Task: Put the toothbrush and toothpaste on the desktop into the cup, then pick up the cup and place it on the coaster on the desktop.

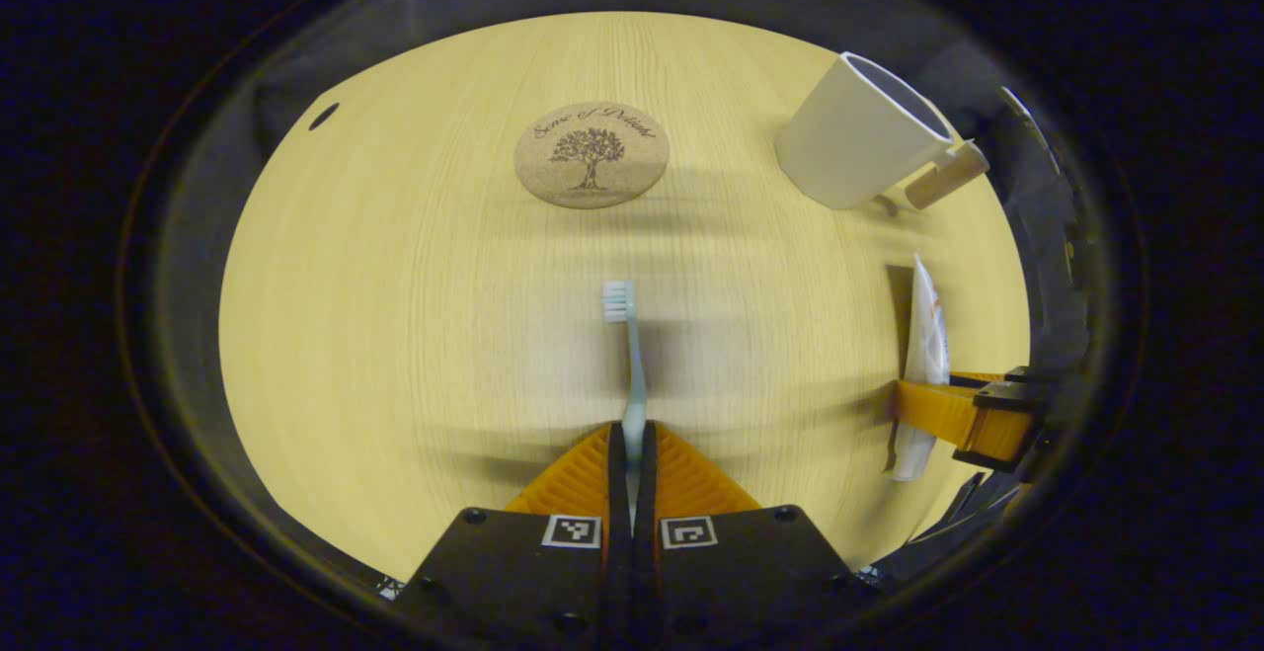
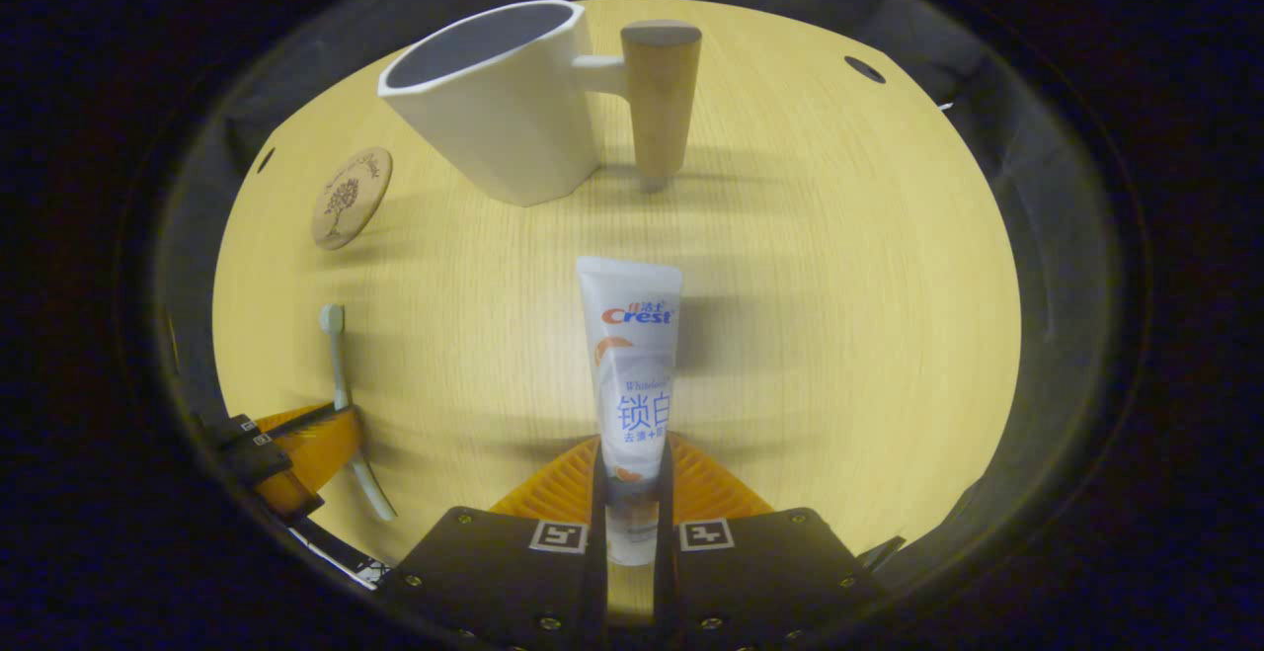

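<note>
Toothbrush (image 1: 632, 374) clenched in left tool (image 1: 632, 434), toothpaste (image 2: 632, 365) in right tool (image 2: 632, 458) — both apparently above desktop (image 1: 395, 335), cup (image 2: 504, 108) beyond.

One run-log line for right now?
left gripper: shut on toothbrush | right gripper: shut on toothpaste | cup: empty | coaster: bare

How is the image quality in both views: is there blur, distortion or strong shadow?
Left gripper view: fisheye bends the desktop into an oval; the toothbrush is sharp, with soft streaked shadows beside it. Right gripper view: the same bending tilts the cup; the toothpaste is sharp and casts a soft shadow to its right; no glare.
</note>
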